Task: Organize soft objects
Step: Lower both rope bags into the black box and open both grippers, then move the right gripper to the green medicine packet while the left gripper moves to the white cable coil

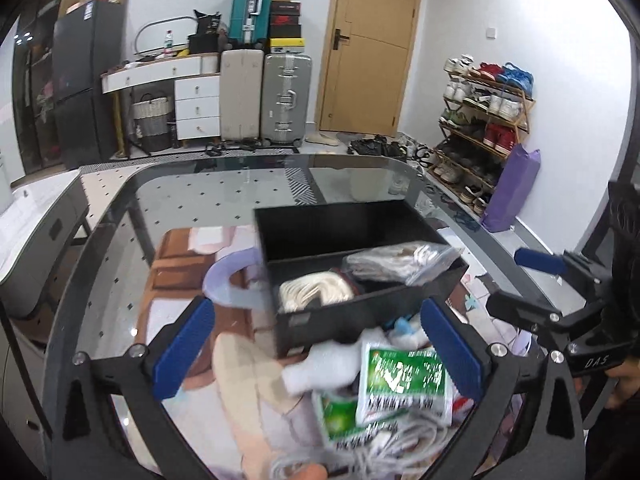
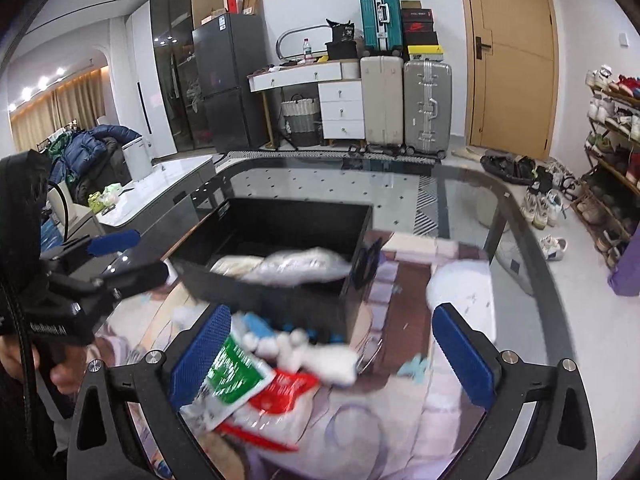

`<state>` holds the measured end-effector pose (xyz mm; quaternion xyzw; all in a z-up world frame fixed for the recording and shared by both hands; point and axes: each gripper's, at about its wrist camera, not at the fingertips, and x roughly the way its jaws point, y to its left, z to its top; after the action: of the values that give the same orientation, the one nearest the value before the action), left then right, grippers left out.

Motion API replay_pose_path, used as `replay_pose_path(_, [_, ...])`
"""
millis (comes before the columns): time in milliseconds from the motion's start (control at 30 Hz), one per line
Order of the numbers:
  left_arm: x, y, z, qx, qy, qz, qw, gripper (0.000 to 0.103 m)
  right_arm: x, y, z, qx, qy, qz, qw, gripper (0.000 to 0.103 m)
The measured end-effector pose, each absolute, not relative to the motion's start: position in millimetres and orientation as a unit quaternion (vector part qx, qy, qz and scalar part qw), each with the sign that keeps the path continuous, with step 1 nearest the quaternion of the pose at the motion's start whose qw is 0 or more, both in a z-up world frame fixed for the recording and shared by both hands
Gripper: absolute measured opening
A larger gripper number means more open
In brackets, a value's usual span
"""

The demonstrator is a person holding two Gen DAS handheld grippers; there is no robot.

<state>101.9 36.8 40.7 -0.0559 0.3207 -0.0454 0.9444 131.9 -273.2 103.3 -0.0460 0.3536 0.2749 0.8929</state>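
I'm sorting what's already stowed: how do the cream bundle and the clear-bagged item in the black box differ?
The cream bundle lies bare, while the bagged item is wrapped in glossy clear plastic. The cream bundle sits low inside its small front compartment; the bagged item bulges above the rim of the black box. The bundle shows rope-like folds; the bagged item looks crumpled. Both are pale, soft things in the box's front row, side by side.

I'm in a lived-in home: beyond my fingers stand stacked suitcases (image 1: 286, 98), a crowded shoe rack (image 1: 480, 120), a fridge (image 2: 228, 80) and a wooden door (image 1: 372, 44).
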Motion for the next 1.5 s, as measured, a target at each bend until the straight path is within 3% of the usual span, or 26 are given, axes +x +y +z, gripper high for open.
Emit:
replay_pose_path(333, [61.0, 46.0, 17.0, -0.069, 0.340, -0.034, 0.937, 0.103, 98.7, -267.4, 76.1, -0.045, 0.376, 0.283, 0.881, 0.102])
replay_pose_path(1100, [37.4, 30.0, -17.4, -0.070, 0.384, -0.030, 0.920, 0.103, 81.7, -264.1, 71.2, -0.038, 0.379, 0.300, 0.875, 0.102])
replay_pose_path(1500, [37.4, 37.1, -23.6, -0.078, 0.398, -0.041, 0.913, 0.103, 91.2, -221.8, 61.3, -0.101, 0.395, 0.333, 0.850, 0.102])
